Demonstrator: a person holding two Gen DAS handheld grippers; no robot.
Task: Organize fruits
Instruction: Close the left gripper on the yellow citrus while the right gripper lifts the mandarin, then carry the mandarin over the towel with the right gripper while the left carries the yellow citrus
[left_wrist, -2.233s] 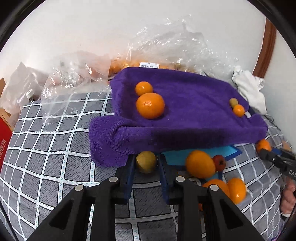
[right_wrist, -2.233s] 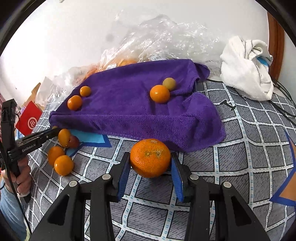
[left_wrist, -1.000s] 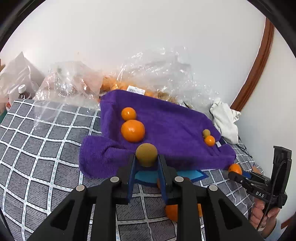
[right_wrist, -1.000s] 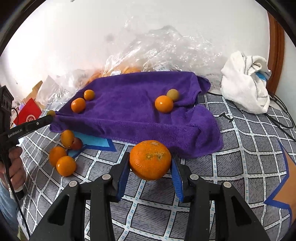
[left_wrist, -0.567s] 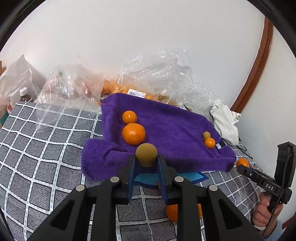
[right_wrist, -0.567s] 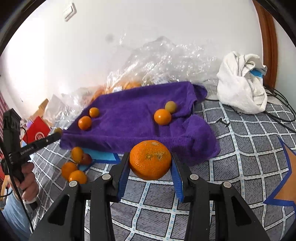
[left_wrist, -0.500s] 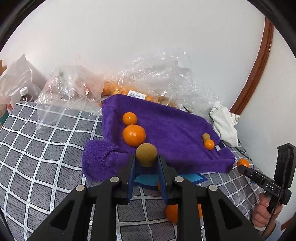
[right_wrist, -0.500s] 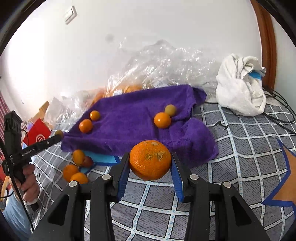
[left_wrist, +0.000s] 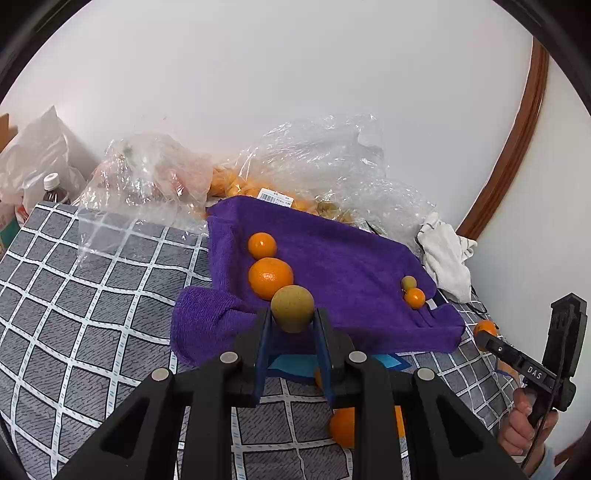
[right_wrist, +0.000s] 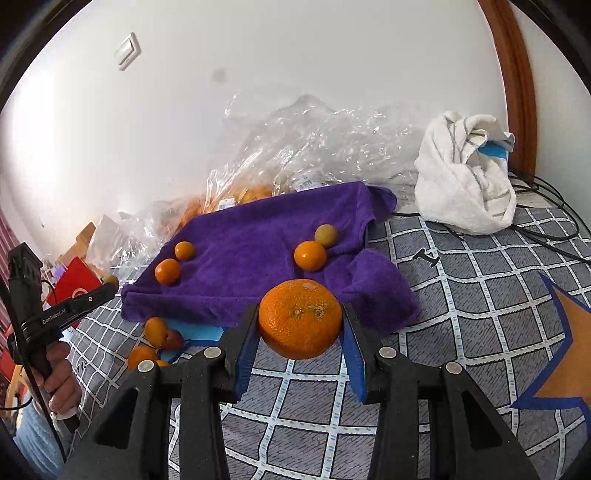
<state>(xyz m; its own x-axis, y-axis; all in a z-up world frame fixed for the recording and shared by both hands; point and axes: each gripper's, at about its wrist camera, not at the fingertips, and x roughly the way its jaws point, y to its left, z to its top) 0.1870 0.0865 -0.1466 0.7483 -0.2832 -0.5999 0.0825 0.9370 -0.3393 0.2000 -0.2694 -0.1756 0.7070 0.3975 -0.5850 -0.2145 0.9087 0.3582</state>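
Aloft, left gripper (left_wrist: 291, 325) clamping green-brown fruit (left_wrist: 292, 308), right gripper (right_wrist: 299, 332) clamping orange (right_wrist: 300, 318)

A home bedroom: checked bedspread (right_wrist: 480, 295), wall switch (right_wrist: 127, 50), crumpled towel (right_wrist: 465, 177).

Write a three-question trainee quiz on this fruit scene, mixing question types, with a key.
1. True or false: the left tongs grip a greenish-brown fruit.
2. What do the right tongs hold? A) a bottle B) a large orange C) nothing
3. How many fruits lie on the purple towel in the right wrist view?

Key: 1 true. 2 B, the large orange. 3 four: three orange, one greenish.
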